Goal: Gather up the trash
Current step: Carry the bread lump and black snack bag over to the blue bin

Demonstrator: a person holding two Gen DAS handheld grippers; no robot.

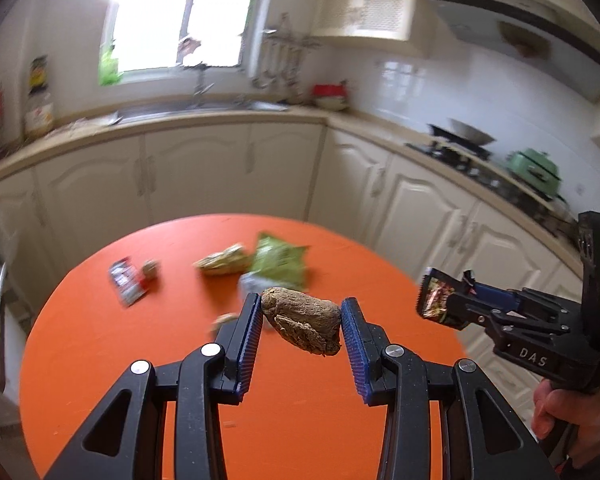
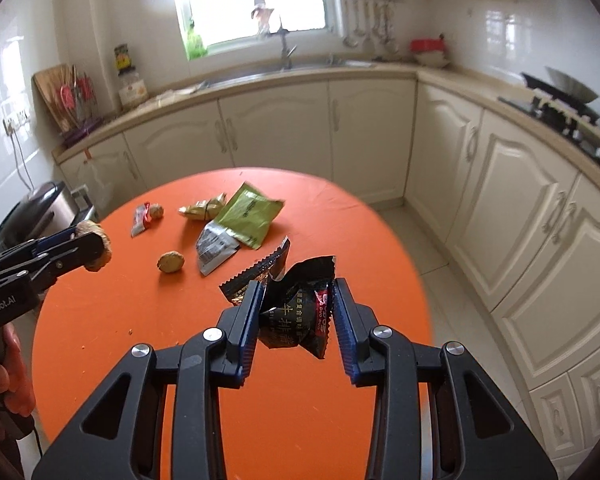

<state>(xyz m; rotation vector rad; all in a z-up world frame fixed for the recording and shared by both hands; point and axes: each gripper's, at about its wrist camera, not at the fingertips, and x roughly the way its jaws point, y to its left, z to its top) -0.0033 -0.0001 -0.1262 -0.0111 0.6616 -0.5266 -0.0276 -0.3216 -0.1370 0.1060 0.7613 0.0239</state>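
Observation:
My left gripper (image 1: 301,312) is shut on a brown crumpled lump (image 1: 302,322) held above the round orange table (image 1: 100,340); the same lump (image 2: 98,248) shows at the left in the right wrist view. My right gripper (image 2: 296,300) is shut on a black snack wrapper (image 2: 296,308), lifted off the table; that wrapper (image 1: 436,300) appears at the right in the left wrist view. On the table lie a green packet (image 2: 250,216), a gold wrapper (image 2: 202,209), a red-and-silver wrapper (image 2: 141,220), a grey wrapper (image 2: 214,248) and two small brown lumps (image 2: 171,262).
Cream kitchen cabinets (image 2: 276,128) curve around behind the table, with a sink and tap (image 2: 286,56) under a window. A stove (image 2: 560,108) with a wok is at the right. A steel pedal bin (image 2: 40,212) stands left of the table. A hand (image 1: 572,416) holds the right gripper.

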